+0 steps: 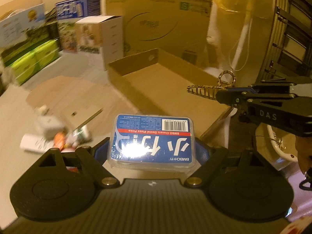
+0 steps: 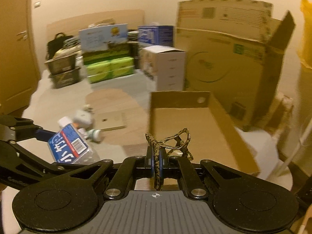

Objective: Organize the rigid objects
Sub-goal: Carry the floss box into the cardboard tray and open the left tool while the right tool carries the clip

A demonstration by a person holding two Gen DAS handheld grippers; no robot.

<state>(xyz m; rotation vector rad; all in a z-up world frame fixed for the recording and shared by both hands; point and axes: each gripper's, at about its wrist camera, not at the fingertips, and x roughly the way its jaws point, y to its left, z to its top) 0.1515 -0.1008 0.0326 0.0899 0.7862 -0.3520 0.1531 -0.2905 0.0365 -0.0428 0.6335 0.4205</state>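
Dental floss pick box (image 1: 152, 142) clamped widthwise in the left gripper (image 1: 151, 152), patterned hair claw clip (image 2: 167, 142) pinched tight in the right gripper (image 2: 157, 160), both held up near the open cardboard tray (image 2: 195, 136), leftover clutter (image 2: 85, 122) seen on the floor

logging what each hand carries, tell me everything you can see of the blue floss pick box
The floss pick box is a flat, clear plastic case with rounded corners and a blue label bearing white lettering, a red stripe reading "Dental Floss Picks" and a barcode. It looks sealed and undamaged. It is clamped by its sides between the left gripper fingers, label up, lifted off the floor. The right wrist view shows it tilted, touching nothing else.
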